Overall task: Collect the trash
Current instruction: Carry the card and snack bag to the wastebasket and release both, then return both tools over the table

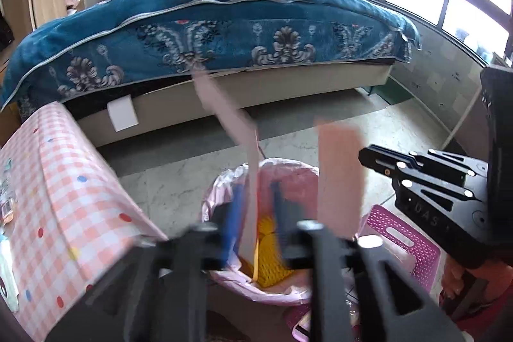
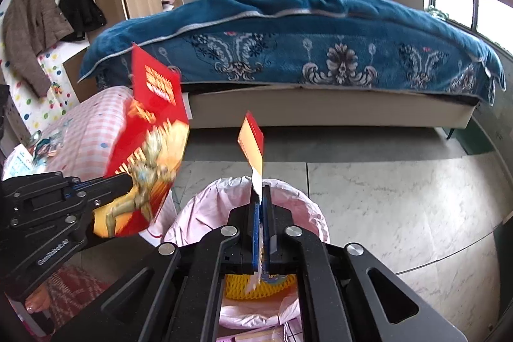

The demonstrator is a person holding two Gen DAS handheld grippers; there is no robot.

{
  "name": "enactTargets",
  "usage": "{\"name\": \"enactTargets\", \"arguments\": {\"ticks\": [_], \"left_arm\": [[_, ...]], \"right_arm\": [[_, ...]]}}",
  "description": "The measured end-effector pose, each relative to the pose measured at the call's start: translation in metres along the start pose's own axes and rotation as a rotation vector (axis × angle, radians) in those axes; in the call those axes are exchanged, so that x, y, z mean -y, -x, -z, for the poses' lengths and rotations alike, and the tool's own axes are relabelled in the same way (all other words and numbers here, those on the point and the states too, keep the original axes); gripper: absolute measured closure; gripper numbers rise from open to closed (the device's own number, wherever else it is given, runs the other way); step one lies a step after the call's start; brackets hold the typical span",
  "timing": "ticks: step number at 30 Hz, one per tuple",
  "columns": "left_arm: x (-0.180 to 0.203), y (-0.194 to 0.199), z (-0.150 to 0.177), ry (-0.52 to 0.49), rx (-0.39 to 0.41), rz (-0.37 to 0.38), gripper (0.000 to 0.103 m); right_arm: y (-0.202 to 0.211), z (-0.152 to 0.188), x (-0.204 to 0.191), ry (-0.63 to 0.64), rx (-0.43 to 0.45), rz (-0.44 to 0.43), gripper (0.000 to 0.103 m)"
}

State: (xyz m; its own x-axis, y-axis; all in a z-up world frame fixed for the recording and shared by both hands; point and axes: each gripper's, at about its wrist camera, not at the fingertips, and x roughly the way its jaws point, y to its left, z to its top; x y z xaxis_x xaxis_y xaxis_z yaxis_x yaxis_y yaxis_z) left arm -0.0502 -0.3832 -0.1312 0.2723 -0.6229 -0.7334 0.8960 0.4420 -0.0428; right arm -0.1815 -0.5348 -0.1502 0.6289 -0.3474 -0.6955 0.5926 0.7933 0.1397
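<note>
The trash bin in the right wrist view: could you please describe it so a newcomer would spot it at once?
Start at the big bed with the blue blanket and look down to the marble floor before it. There stands a round bin, directly under the right claw. Its crinkled pale pink liner and the yellow foam netting inside set it apart.
</note>
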Motion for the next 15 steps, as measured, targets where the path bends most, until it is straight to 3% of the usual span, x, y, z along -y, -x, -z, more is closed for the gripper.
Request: {"name": "enactTargets", "arguments": {"ticks": [1,4,8,9,15], "left_arm": [[-0.003,0.002,0.000,0.009,0.005,-0.005,0.054],[-0.016,0.017,0.003,0.031,0.019,-0.035,0.054],[-0.039,0.049,0.012,0.062,0.047,-0.130,0.054],[-0.045,0.056,0.014,0.077,0.052,-0.144,0.054],[-0.085,0.115,0.036,0.183,0.085,-0.257,0.054]], "right_arm": [[0.000,0.000,0.000,0.000,0.000,0.000,0.092],[0.015,0.001,0.002,-0.009,0.015,-0.003,0.079],[0.046,-0.002,-0.008,0.002,0.063,-0.035,0.079],[0.065,-0.004,-0.022,0.027,0.086,-0.079,0.079],[0.074,-0.008,-0.055,0.117,0.120,-0.157,0.079]]}}
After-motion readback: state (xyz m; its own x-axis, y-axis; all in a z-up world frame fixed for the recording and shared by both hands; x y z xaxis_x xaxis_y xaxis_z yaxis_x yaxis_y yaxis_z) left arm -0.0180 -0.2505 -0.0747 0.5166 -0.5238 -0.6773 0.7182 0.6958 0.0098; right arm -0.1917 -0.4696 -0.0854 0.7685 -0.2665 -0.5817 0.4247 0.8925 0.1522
